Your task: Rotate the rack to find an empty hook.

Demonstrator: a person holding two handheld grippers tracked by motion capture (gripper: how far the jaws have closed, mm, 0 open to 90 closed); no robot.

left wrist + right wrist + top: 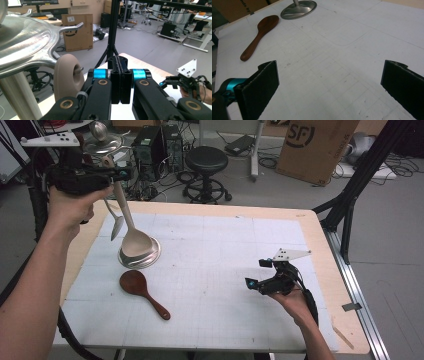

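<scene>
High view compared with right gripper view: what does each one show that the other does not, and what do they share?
High view, not the other: the beige spoon and the metal spoon hanging on the rack, the left tool by the beige spoon's handle top, a black stool.
Right gripper view, not the other: the inner faces of the right tool's jaws, wide apart.
Both: the brown wooden paddle and the rack's round base.

Wooden table (320, 227) w/ white gridded mat (225, 270) on top. On the mat: round metal stand base (145, 257) far left, dark wooden rice paddle (142, 291) lying flat just in front of it.
</scene>
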